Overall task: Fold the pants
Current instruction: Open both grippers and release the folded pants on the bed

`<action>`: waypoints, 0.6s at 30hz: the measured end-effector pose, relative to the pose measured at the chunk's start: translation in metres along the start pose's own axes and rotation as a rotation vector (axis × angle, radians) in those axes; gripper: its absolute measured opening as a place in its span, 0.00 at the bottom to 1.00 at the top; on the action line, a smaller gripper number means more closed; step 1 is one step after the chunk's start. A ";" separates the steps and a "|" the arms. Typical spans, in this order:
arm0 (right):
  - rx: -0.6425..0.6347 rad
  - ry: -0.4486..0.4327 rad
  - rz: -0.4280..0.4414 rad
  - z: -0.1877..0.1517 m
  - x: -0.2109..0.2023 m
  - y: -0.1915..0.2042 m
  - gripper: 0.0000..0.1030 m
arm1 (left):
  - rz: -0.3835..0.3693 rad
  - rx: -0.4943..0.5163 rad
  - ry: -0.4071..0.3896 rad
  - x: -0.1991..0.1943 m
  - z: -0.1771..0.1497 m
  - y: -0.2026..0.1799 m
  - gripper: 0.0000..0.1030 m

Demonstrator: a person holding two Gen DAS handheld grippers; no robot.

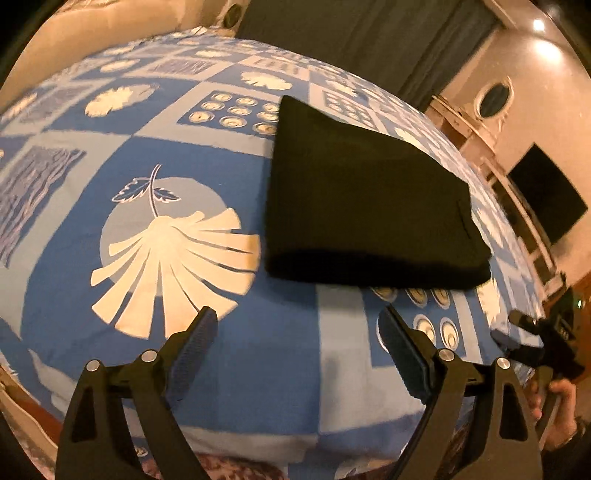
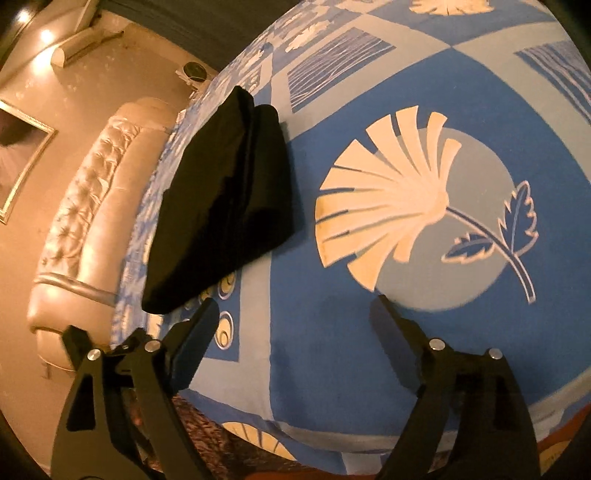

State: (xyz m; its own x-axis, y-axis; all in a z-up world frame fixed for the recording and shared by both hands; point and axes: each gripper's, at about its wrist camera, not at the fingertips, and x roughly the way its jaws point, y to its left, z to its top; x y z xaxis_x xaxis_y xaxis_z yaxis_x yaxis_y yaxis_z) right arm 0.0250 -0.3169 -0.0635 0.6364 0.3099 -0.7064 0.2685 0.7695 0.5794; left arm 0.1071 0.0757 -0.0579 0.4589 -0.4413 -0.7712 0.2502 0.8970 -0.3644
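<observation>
The black pants (image 1: 365,206) lie folded into a compact stack on the blue patterned bed cover (image 1: 236,177). My left gripper (image 1: 297,325) is open and empty, hovering above the cover just short of the stack's near edge. In the right wrist view the folded pants (image 2: 225,199) lie at the left, near the bed's edge. My right gripper (image 2: 295,314) is open and empty above the cover (image 2: 332,332), its left finger close to the stack's near corner. The right gripper also shows at the right edge of the left wrist view (image 1: 517,332), held by a hand.
A cream tufted headboard (image 2: 85,229) runs along the bed's left side in the right wrist view. A dark screen (image 1: 546,199) and a white shelf unit (image 1: 491,162) stand past the bed's right edge. Dark curtains (image 1: 369,33) hang behind the bed.
</observation>
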 end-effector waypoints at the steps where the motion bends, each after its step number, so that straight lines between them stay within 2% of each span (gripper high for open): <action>1: -0.008 -0.005 -0.012 -0.002 0.000 0.002 0.82 | 0.010 0.022 -0.006 -0.003 -0.002 -0.005 0.85; 6: -0.087 -0.051 -0.106 -0.021 -0.002 0.017 0.82 | 0.047 0.106 -0.046 -0.016 -0.015 -0.028 0.85; 9: -0.171 -0.087 -0.175 -0.035 -0.002 0.028 0.83 | 0.044 0.129 -0.049 -0.018 -0.022 -0.039 0.85; 18: -0.243 -0.120 -0.244 -0.044 0.003 0.037 0.85 | 0.066 0.152 -0.058 -0.016 -0.026 -0.049 0.85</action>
State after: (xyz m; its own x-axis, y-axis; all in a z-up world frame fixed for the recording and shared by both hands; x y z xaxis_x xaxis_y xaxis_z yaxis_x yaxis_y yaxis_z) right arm 0.0054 -0.2631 -0.0619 0.6590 0.0439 -0.7508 0.2526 0.9274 0.2759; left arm 0.0647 0.0395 -0.0411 0.5258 -0.3865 -0.7578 0.3421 0.9117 -0.2276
